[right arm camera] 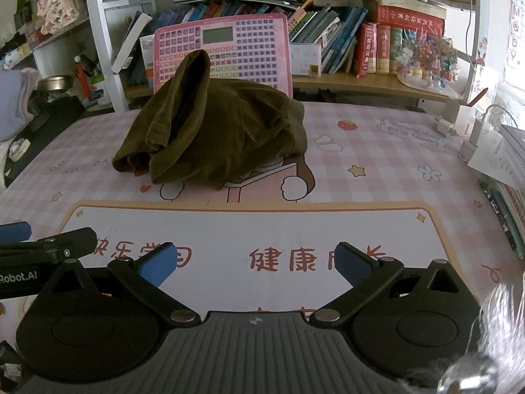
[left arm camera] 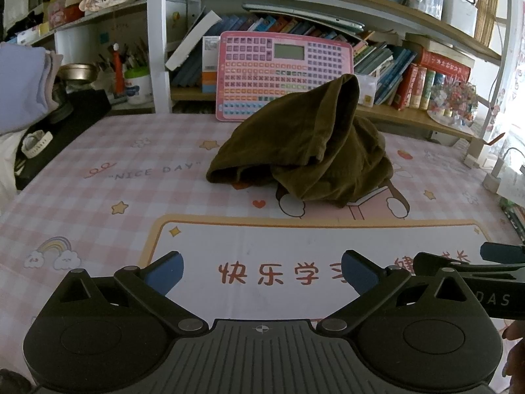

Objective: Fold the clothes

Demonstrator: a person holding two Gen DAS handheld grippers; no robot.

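- Counter (left arm camera: pixel 98 197): pink check mat w/ cartoon print covers it; shelves of books along the far edge.
- Garment (left arm camera: pixel 305 151): olive-brown, crumpled in a heap at mid-counter toward the far edge, one part standing up in a peak. Not yet spread or folded.
- Handling (my guess): soft, limp, light, w/ a velvety or corduroy look, so prob. grippy, not slick. Will sag and drape when lifted. Best hold looks like the hemmed opening at the heap's left end, or the peak, then shake flat.
- Pink tablet (left arm camera: pixel 282 75): leans on the shelf just behind the garment; a wide lift could knock it.
- Left gripper (left arm camera: pixel 262 272): fingers spread wide, holding nothing, over the near edge, well apart from the garment.
- Right gripper (right arm camera: pixel 256 262): same, wide apart & empty, just beside the left one.
- Hidden: can't tell garment type, or where the waistband/collar is; underside and far side buried in folds.
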